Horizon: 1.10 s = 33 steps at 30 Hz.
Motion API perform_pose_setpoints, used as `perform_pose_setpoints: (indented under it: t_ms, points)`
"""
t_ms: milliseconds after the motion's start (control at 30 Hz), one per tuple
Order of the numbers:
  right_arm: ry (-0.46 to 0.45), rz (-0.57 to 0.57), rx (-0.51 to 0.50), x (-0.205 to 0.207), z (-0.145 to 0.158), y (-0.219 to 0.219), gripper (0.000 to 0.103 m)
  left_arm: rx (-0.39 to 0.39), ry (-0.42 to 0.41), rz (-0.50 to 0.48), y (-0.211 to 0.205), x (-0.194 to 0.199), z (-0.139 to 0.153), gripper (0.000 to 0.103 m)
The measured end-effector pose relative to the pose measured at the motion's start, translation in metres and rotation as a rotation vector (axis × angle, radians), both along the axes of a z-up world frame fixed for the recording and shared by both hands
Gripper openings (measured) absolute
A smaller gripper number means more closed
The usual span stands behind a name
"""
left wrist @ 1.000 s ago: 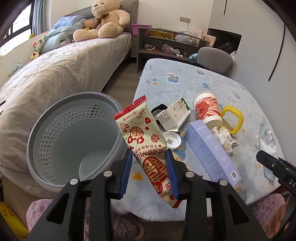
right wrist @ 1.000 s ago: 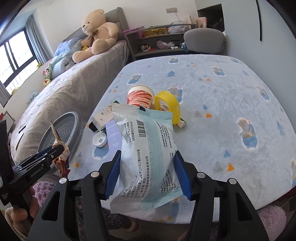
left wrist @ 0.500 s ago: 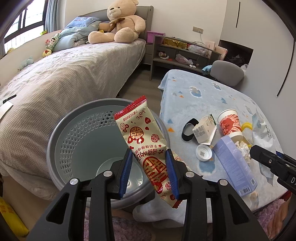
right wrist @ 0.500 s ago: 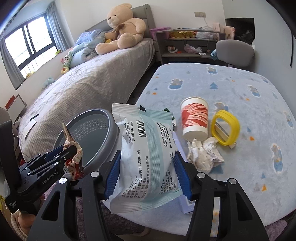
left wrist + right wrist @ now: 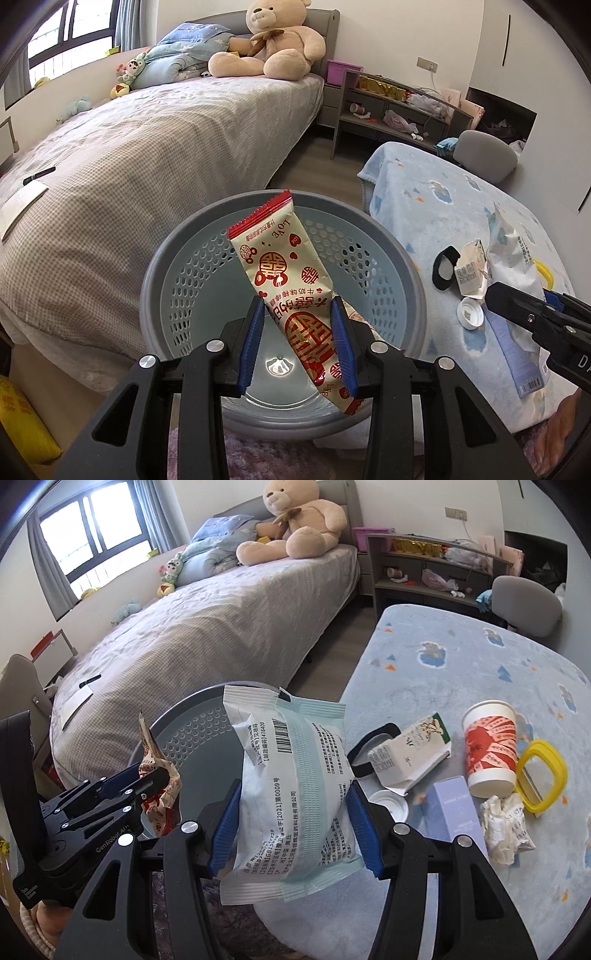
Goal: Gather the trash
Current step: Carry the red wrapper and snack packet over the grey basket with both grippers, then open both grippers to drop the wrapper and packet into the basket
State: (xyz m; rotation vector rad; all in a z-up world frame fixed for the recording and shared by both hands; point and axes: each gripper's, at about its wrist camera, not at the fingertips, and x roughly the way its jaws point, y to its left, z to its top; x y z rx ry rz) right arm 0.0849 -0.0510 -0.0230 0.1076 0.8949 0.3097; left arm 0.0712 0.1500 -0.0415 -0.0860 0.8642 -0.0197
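My left gripper (image 5: 297,345) is shut on a red and cream snack wrapper (image 5: 284,280), held right over the grey perforated basket (image 5: 184,280). From the right wrist view the same wrapper (image 5: 160,775) shows crumpled in that gripper above the basket (image 5: 192,734). My right gripper (image 5: 291,825) is shut on a puffy white and mint packet (image 5: 291,782), at the table's left edge beside the basket. On the blue table (image 5: 461,664) lie a red paper cup (image 5: 489,753), a lilac box (image 5: 456,808), a small carton (image 5: 410,753), crumpled paper (image 5: 506,821) and a white lid (image 5: 388,801).
A yellow ring-shaped holder (image 5: 543,775) and a black band (image 5: 369,746) also lie on the table. A grey-covered bed (image 5: 147,147) with a teddy bear (image 5: 273,40) stands left of the basket. A grey chair (image 5: 524,605) and shelves (image 5: 424,572) are at the back.
Both grippers swung left from over the table toward the basket. The wrapper now hangs above the basket's middle, and the packet has come to the table's edge.
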Motion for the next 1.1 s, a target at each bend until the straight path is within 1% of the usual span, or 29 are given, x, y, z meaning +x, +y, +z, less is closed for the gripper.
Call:
perform_pose_setpoints:
  t_ms: [267, 400, 567, 733, 1000, 1100]
  points:
    - [0.022, 0.070, 0.003, 0.022, -0.015, 0.029, 0.055, 0.011, 0.007, 0.049, 0.025, 0.014, -0.007, 0.036]
    - [0.026, 0.106, -0.006, 0.031, -0.020, 0.044, 0.055, -0.002, 0.016, 0.076, 0.038, 0.019, -0.013, 0.036]
    - [0.033, 0.128, -0.016, 0.042, -0.027, 0.058, 0.055, -0.010, 0.028, 0.085, 0.050, 0.028, -0.018, 0.036]
    - [0.038, 0.130, -0.016, 0.051, -0.031, 0.067, 0.055, -0.025, 0.041, 0.083, 0.054, 0.036, -0.023, 0.036]
    - [0.040, 0.142, -0.016, 0.062, -0.032, 0.074, 0.055, -0.021, 0.034, 0.095, 0.055, 0.040, -0.023, 0.036]
    - [0.038, 0.146, -0.018, 0.064, -0.033, 0.077, 0.057, -0.019, 0.034, 0.095, 0.054, 0.040, -0.023, 0.038]
